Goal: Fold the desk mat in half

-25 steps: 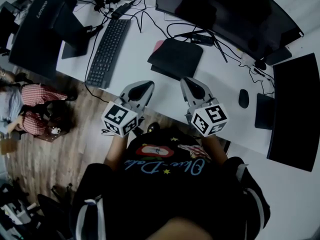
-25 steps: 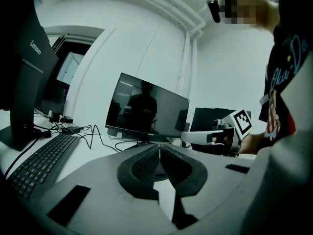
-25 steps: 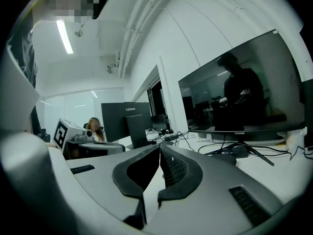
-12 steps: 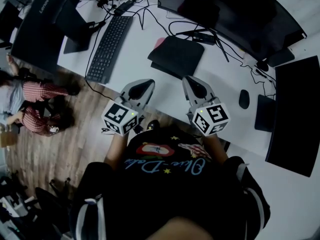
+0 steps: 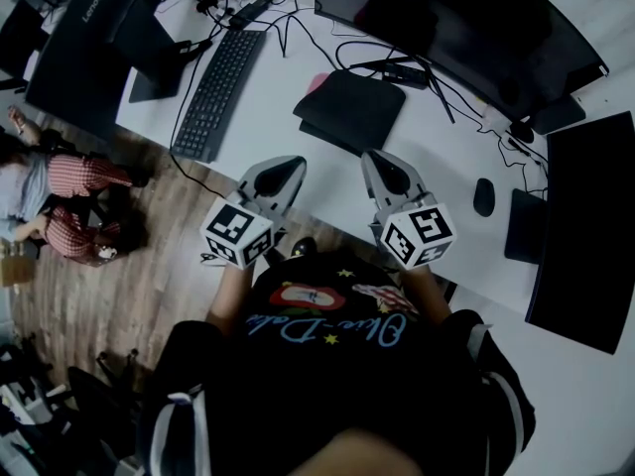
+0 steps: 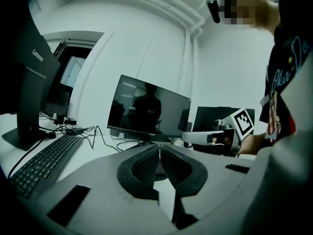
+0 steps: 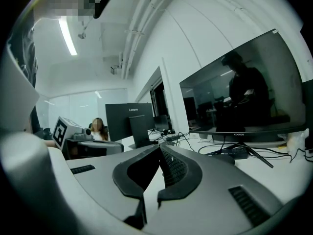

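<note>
View down over a white desk (image 5: 332, 194), read from left to right. At far left stands a dark monitor (image 5: 84, 48) turned back-on, with "Lenovo" legible on its rear panel; just beside it lies a black keyboard (image 5: 213, 92). The left gripper (image 5: 283, 174) is held over the near edge of the desk, its jaws pressed together on nothing. Beyond it and between the two tools lies the desk mat (image 5: 349, 112), a black slab near the middle of the desk, with a pink item (image 5: 316, 84) showing at its far left corner. Its near edge appears to show two layers, so the mat looks already doubled over, though this cannot be made certain. The right gripper (image 5: 382, 170) mirrors the left, likewise closed and empty, and neither tool touches the mat. If the fold stands, little remains but to draw back; if not, the next move calls for opening the jaws and reaching forward to an edge. Behind is a wide curved monitor (image 5: 456, 28), whose small mark below the screen seems to read "coocaa". At right rests a mouse (image 5: 483, 195). Cursive lettering on the person's shirt (image 5: 327, 330) is not clear enough to read.
</note>
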Motion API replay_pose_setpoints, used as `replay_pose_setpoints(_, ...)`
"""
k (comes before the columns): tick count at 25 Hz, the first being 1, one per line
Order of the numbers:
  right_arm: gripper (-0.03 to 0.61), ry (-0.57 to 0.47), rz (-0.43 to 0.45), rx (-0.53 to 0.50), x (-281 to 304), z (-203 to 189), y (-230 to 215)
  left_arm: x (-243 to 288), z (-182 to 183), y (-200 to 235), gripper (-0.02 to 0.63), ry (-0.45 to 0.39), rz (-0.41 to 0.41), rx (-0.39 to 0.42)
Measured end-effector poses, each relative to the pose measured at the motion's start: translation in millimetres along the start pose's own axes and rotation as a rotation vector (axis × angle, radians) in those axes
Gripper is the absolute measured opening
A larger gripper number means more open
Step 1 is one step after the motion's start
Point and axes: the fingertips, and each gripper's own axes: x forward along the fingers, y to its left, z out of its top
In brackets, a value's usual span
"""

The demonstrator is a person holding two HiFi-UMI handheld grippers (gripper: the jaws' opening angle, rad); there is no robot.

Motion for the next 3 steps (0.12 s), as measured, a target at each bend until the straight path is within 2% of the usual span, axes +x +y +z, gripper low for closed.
replay_pose_setpoints(3, 0.0, -0.001, 0.003, 0.0, 0.4, 0.5, 1.2, -0.9, -0.6, -0.3, 0.005, 0.006, 0.004, -0.011)
